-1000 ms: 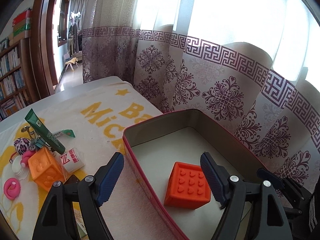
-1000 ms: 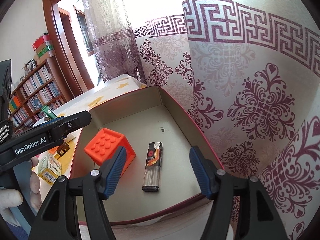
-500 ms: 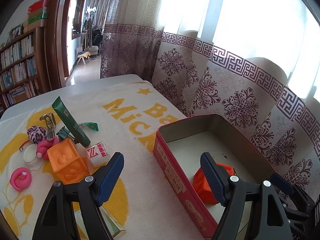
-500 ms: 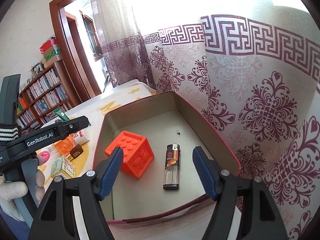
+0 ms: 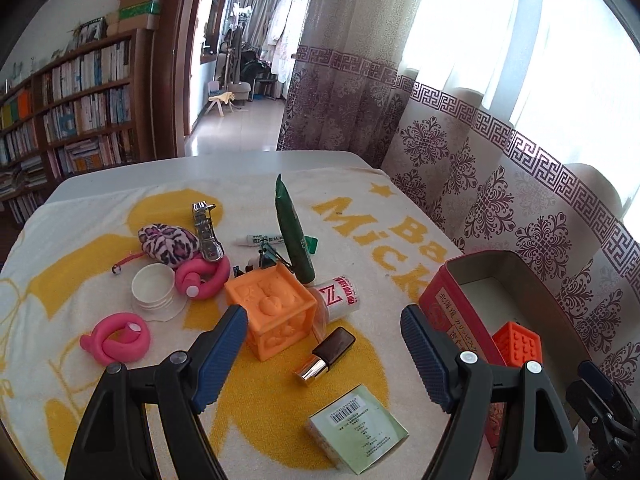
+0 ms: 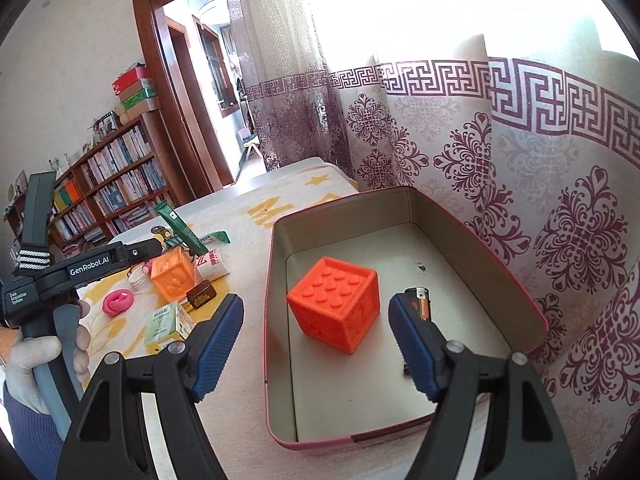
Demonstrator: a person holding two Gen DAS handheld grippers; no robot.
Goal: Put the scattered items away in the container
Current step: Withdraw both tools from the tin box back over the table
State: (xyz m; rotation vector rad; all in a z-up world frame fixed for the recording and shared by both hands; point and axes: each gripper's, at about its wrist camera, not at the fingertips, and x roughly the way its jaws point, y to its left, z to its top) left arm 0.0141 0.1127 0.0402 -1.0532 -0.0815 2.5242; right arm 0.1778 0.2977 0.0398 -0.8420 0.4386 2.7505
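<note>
White table carried a cream-and-yellow printed towel over most of its top. Red tin sat on the towel, apparently near its curtain-side edge.

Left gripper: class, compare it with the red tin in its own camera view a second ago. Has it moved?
Yes. The left gripper swung away from the red tin, which slid right, toward the scattered items.

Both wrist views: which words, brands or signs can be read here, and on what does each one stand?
"GenRobot.AI": left gripper.
"Data Acquisition System": same gripper's body, barely legible.
"Z" in red: white bottle.
"Ba", "Mick": yellow letters on the towel, cut off.
Unreadable: characters on the red tin, small box print, green tube.
</note>
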